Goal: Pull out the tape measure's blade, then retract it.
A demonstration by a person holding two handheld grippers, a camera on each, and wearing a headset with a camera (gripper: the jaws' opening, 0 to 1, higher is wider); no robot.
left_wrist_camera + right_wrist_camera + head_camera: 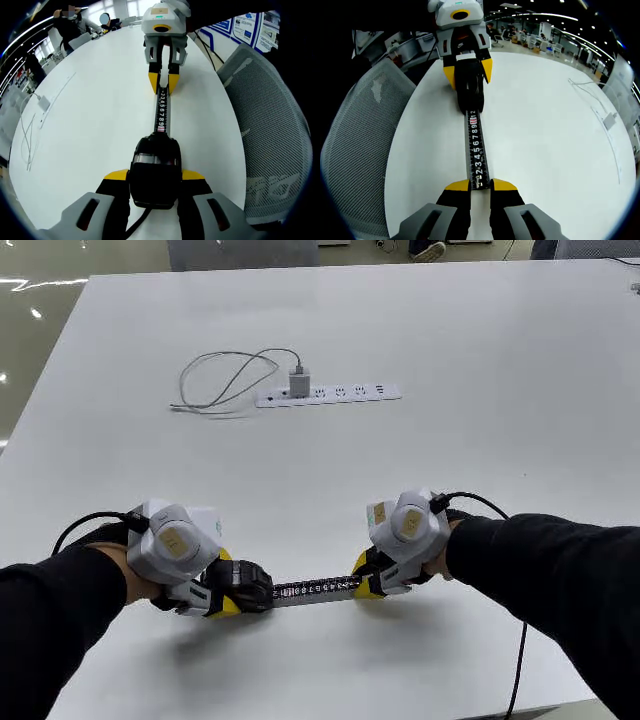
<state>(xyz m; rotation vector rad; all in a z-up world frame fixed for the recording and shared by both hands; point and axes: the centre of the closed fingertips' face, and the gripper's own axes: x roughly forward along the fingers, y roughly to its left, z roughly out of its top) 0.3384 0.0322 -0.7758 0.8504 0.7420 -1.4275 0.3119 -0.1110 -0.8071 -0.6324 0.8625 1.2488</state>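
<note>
Black tape case (155, 155) at 6 o'clock on white tabletop (400, 460), clamped in my left tongs (155, 176). Right tongs (480, 186) pinch blade (476, 145) tip. I judge: draw toward 3 o'clock, straight, level, slow.

We saw a white table (450, 360) with a white power strip (330, 393) lying on its far half. A grey charger (299, 380) was plugged into the strip near its left end, and its pale cable (225, 380) lay in loose loops on the tabletop to the left. A grey mesh chair (270, 130) stood just beside the table's edge. Beyond the table we made out people (75, 30), and blue-and-white posters (245, 27) on a wall.
</note>
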